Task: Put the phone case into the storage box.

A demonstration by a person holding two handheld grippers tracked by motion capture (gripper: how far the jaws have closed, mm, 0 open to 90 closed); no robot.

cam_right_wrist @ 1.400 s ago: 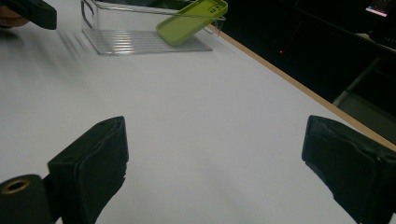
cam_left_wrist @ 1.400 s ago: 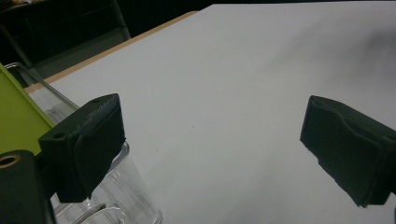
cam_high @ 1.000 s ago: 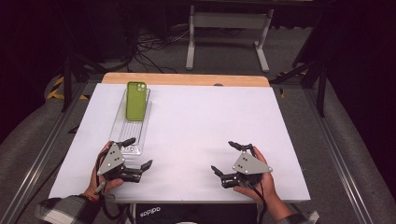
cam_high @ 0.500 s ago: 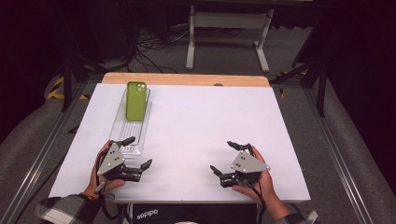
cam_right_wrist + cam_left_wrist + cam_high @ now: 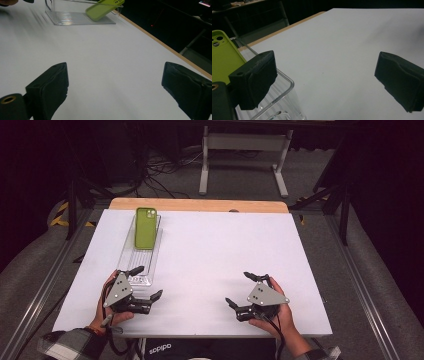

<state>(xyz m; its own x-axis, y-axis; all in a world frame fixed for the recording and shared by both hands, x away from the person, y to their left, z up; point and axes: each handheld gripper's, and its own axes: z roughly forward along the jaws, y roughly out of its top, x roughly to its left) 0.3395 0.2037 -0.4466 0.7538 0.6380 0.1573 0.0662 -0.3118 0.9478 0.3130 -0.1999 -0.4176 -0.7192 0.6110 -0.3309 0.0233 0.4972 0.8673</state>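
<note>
A green phone (image 5: 145,227) leans tilted in a clear plastic tray (image 5: 131,259) at the left of the white table (image 5: 210,250). My left gripper (image 5: 148,282) is open at the tray's near end, one jaw over the tray's rim, nothing between its jaws. In the left gripper view (image 5: 329,80) the phone (image 5: 222,53) shows at far left and the tray's rim (image 5: 284,78) just by the left jaw. My right gripper (image 5: 241,290) stands open near the front right, with bare table between its jaws. Seen from the right gripper (image 5: 115,92), the phone (image 5: 103,8) rests against the tray (image 5: 75,17) far off.
A wooden strip (image 5: 200,205) edges the table's far side. Metal rails (image 5: 350,270) run along both sides. A stand (image 5: 242,150) and cables lie on the floor beyond.
</note>
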